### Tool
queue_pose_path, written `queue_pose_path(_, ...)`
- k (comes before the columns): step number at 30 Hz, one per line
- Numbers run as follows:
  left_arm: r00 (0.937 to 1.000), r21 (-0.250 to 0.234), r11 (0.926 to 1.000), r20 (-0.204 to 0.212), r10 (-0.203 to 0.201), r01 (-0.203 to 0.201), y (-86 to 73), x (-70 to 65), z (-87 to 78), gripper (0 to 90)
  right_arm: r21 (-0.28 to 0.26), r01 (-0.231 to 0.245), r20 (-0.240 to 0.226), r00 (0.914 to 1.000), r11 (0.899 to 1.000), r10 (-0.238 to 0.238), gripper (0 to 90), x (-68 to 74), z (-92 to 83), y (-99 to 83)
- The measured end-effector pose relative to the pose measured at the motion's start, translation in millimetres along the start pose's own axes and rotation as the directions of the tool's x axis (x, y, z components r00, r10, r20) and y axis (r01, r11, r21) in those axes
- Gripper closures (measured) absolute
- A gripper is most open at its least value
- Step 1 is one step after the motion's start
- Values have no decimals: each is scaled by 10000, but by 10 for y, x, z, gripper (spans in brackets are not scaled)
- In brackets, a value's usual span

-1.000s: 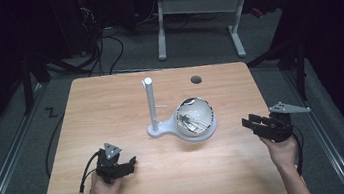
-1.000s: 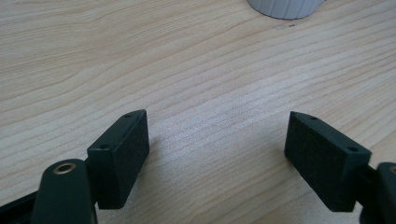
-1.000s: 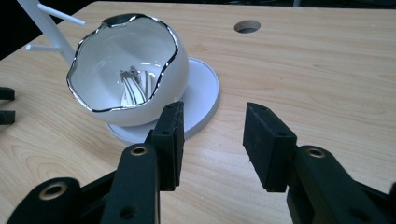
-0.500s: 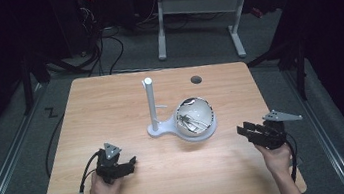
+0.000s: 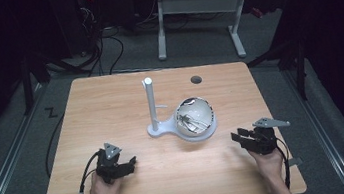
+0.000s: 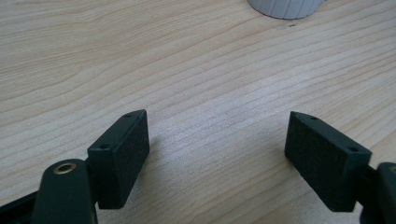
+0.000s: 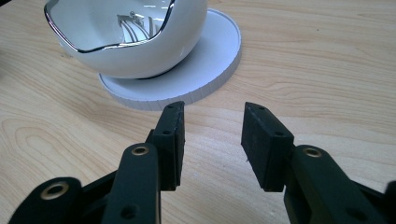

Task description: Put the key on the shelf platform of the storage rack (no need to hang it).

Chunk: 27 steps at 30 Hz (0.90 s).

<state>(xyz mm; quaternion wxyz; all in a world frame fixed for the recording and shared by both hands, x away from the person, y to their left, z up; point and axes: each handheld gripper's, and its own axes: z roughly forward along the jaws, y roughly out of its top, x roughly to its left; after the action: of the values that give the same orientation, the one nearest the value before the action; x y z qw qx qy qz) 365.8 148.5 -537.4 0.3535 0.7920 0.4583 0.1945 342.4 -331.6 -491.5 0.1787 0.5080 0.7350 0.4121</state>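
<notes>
At the near edge of the wooden table (image 5: pixel 111 110), the left gripper (image 5: pixel 118 165) rests low over bare wood, jaws spread wide with nothing between them. Toward the right edge, the right gripper (image 5: pixel 247 136) is held with its jaws partly apart and empty, pointing at the white round base (image 7: pixel 205 70). On that base sits a white bowl (image 7: pixel 140 46) with a silvery rim, thin metal pieces inside. Beyond it, a white upright post (image 5: pixel 151 104) rises from the same base. Farther back, a dark round hole (image 5: pixel 196 79) marks the tabletop.
</notes>
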Motion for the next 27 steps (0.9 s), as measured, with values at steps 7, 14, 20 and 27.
queue_pose_path(7,10000,1,10000,-2,0,0,0,0,0,224,162,-66,23,10000,9998,65,595,36,84,-67)
queue_pose_path(14,10000,-1,10000,-2,-1,1,0,0,0,224,310,125,133,9998,9994,-129,592,92,165,-125)
queue_pose_path(20,10000,0,10000,-4,-2,2,0,0,0,224,455,387,382,9984,9982,-405,585,134,222,-158)
queue_pose_path(27,10000,-3,10000,-6,-2,2,0,-1,0,224,702,811,655,9942,9942,-858,578,192,296,-200)
